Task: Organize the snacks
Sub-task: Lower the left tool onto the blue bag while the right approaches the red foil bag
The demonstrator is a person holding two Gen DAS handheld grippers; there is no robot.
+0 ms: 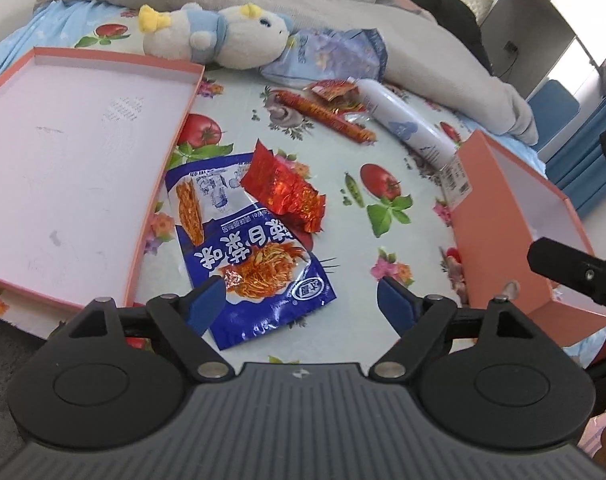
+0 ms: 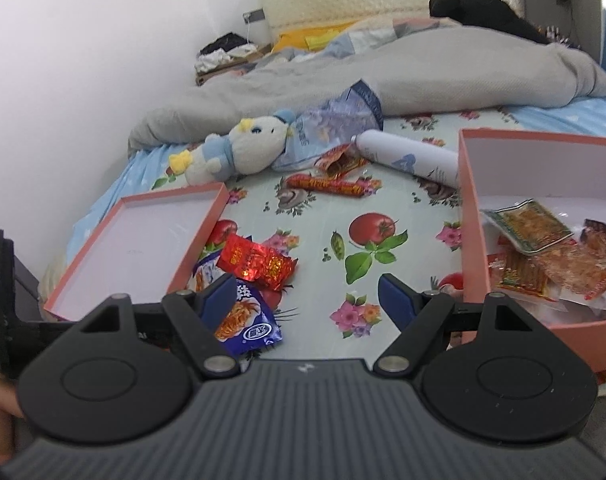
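a bed covered in a pale fruit-and-flower print sheet (image 1: 335,184) serves as the sorting ground for scattered snacks. the left gripper (image 1: 301,300) hangs low over the sheet with its blue-padded jaws spread wide and nothing pressed between them — the lower end of a large blue-and-white foil noodle-snack packet (image 1: 247,256) lies flat beneath the gap. a crinkled red foil snack packet (image 1: 285,190) rests on the blue packet's upper edge. to the left sits a shallow salmon-pink cardboard lid (image 1: 83,168), white inside, its near corner just beside the blue packet. the right gripper (image 2: 307,296) likewise stands wide open, gripping nothing, over bare sheet between the blue packet and a deep salmon-pink cardboard box (image 2: 473,216) at right — inside it lie several clear and orange-red snack packets (image 2: 543,248). farther up the bed, a long red-orange sausage-shaped snack stick (image 1: 327,116) lies beside a small opened red wrapper (image 1: 337,94), with a white cylindrical bottle (image 1: 407,124) lying on its side, its far end touching the box's outer wall. a white-and-blue plush toy with yellow bows (image 1: 219,36) lies against a pale blue printed bag (image 1: 327,56), near a rumpled grey blanket (image 2: 383,68).
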